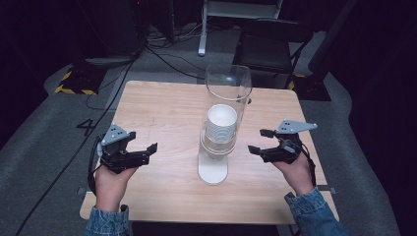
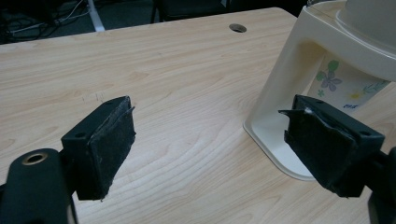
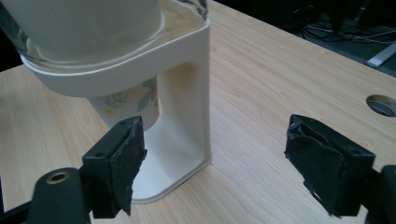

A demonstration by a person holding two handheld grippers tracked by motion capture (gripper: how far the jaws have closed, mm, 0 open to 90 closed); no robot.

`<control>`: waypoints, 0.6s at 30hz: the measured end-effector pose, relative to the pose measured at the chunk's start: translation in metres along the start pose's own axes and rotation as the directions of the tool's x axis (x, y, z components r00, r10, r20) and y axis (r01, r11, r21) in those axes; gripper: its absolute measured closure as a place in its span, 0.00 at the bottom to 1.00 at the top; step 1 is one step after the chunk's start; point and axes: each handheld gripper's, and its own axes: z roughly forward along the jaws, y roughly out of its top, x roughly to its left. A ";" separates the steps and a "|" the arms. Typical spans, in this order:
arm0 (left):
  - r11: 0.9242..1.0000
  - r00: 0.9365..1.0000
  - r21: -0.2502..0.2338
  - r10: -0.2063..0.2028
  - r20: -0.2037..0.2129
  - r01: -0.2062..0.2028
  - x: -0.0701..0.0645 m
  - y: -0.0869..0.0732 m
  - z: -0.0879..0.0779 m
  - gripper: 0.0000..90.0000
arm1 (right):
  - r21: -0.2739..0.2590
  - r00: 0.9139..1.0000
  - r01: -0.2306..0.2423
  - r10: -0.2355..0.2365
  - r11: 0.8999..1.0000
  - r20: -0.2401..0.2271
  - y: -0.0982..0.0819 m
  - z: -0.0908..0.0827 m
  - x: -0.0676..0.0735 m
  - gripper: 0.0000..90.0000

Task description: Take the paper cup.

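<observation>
1. Centrally on the wooden table [image 1: 162, 105] stands a cup dispenser [image 1: 213, 169]: a cream stand carrying a clear tube [image 1: 228, 83] with a stack of paper cups [image 1: 221, 123] nested inside, so the lowest cup hangs out below where it can be pulled free.
2. That bottom cup [image 3: 128, 105], printed with small flowers and leaves, pokes out under the stand's collar; it appears in the left gripper view too [image 2: 343, 88], and it looks like the thing being worked toward.
3. Left of the dispenser, the left gripper [image 1: 142, 147] hovers with its jaws spread wide and nothing between them, pointed at the stand's foot (probably waiting to steady the base).
4. On the other side, the right gripper [image 1: 260, 142] is aimed at the dispenser with its jaws apart and empty; in its own view the cup sits just beyond the near pad [image 3: 126, 168], not touched.
5. My guess is that both tools flank the stand so one can brace it while the other draws the cup downward.
6. Writing: a painted "4" [image 1: 86, 127] marks the grey floor left of the table, beside yellow-and-black hazard tape [image 1: 74, 83]. A few blue marks near the cup's lower edge are too small to read, and I can find no brand.
7. A round cable hole [image 2: 237, 28] sits in the tabletop behind the dispenser.
</observation>
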 end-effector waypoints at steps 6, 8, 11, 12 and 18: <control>1.000 1.000 0.004 -0.001 0.002 0.001 -0.001 0.000 0.002 0.18 | 0.013 0.999 0.029 -0.028 1.000 -0.032 0.000 0.012 0.012 0.22; 1.000 1.000 0.007 0.003 0.003 -0.003 -0.001 0.000 0.002 0.18 | 0.019 0.998 0.037 -0.037 0.999 -0.041 0.000 0.016 0.016 0.21; 1.000 1.000 0.007 0.004 0.004 -0.004 -0.001 0.000 0.003 0.18 | 0.020 0.996 0.054 -0.052 0.998 -0.073 -0.001 0.022 0.021 0.19; 1.000 1.000 0.007 0.002 0.005 -0.002 -0.001 0.000 0.002 0.18 | 0.018 0.995 0.059 -0.057 0.998 -0.079 -0.002 0.024 0.022 0.19; 1.000 1.000 0.006 0.005 0.002 -0.005 -0.001 -0.001 0.003 0.17 | -0.002 0.990 0.067 -0.067 0.998 -0.122 -0.007 0.036 0.028 0.15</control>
